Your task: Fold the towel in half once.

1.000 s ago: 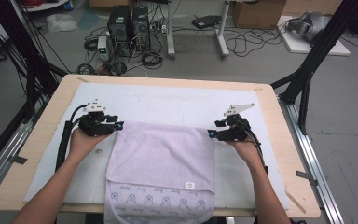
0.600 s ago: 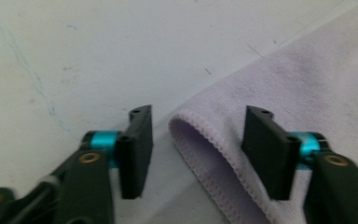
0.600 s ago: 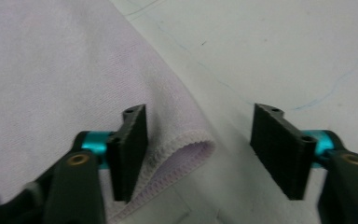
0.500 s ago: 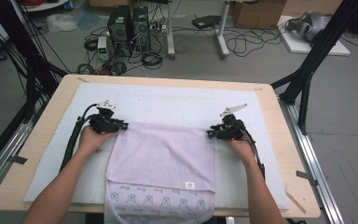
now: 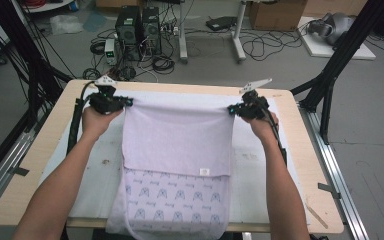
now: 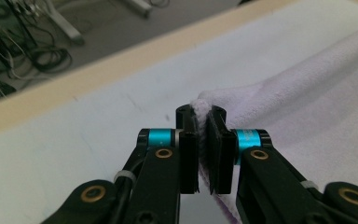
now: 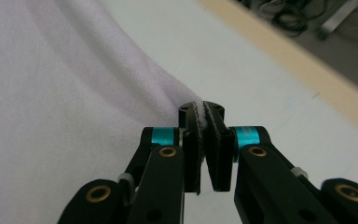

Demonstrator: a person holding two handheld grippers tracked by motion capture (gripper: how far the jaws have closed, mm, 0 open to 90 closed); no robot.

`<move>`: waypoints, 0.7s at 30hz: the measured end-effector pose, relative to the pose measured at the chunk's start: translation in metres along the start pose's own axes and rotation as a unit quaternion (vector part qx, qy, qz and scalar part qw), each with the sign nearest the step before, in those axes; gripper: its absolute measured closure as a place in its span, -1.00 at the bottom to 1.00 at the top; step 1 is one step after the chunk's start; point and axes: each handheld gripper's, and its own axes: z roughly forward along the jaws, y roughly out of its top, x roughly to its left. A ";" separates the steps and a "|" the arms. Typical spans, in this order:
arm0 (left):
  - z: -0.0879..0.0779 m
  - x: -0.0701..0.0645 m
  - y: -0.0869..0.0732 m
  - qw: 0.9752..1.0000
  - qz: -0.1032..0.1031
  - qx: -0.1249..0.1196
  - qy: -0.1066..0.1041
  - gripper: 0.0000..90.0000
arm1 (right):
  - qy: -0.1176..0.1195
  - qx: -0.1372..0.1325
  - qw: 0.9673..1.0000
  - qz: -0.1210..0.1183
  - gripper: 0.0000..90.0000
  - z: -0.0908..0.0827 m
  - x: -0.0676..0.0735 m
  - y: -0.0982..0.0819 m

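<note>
Both grippers have gone from resting at the lavender towel's (image 5: 177, 137) far corners to sitting further back toward the table's (image 5: 50, 145) far edge, w/ the cloth's top edge now pulled taut between them; their jaws have just been closing, and cloth is between them in each case. Left gripper (image 5: 111, 101) is clamped on the towel's far-left corner: in the left gripper view its pads pinch a thick fold of lavender pile (image 6: 204, 135), nearly shut. Right gripper (image 5: 245, 107) is likewise pinched down on the far-right corner, w/ only a thin sliver of fabric (image 7: 203, 122) showing btwn the jaws in the right gripper view. Towel lies mid-table on the white mat (image 5: 97, 165), upper layer plain lavender, lower printed layer (image 5: 175, 200) w/ small bear-like motifs running to the table's near edge and drooping over it. Risks, as I judge them: right bite looks shallow, so a harder pull or uneven lift could let that corner slip out, dropping one side and skewing any fold. Left bite holds more than one layer, I think, so it may drag the under layer along and bunch it. If hands move at diff speeds or heights, the top edge twists and creases set in. Overhang at the near edge could also slide the whole towel off the table if tension toward the far edge lets go abruptly.
</note>
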 end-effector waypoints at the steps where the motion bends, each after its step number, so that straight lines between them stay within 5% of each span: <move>1: -0.003 0.002 0.010 1.000 0.003 -0.008 0.003 0.87 | -0.007 -0.010 1.000 -0.002 0.92 -0.007 -0.003 0.010; 5: -0.007 0.005 0.029 1.000 0.008 -0.019 0.010 0.80 | -0.029 -0.023 0.999 -0.012 0.86 -0.021 -0.013 0.035; 6: -0.006 0.007 0.026 1.000 0.003 -0.010 0.012 0.68 | -0.030 -0.028 0.999 -0.002 0.65 -0.019 -0.014 0.036; 7: -0.004 0.009 0.022 1.000 -0.001 -0.002 0.017 0.54 | -0.036 -0.031 0.999 0.006 0.41 -0.016 -0.015 0.033; 9: -0.004 0.014 0.007 1.000 -0.009 0.006 0.019 0.42 | -0.019 -0.022 0.999 0.026 0.27 -0.006 -0.018 0.023; 15: -0.006 0.020 -0.038 0.999 -0.027 0.030 0.003 0.30 | -0.001 -0.003 0.999 0.042 0.09 0.014 -0.004 -0.018; 17: -0.006 0.016 -0.049 0.999 -0.026 0.035 -0.008 0.28 | 0.022 0.013 0.998 0.056 0.05 0.019 0.001 -0.026; 19: -0.005 0.010 -0.059 0.999 -0.019 0.041 -0.021 0.23 | 0.009 0.009 0.999 0.034 0.08 0.019 0.013 -0.035; 21: -0.005 0.004 -0.068 0.999 -0.013 0.043 -0.030 0.21 | 0.025 0.005 0.999 0.041 0.08 0.021 0.024 -0.046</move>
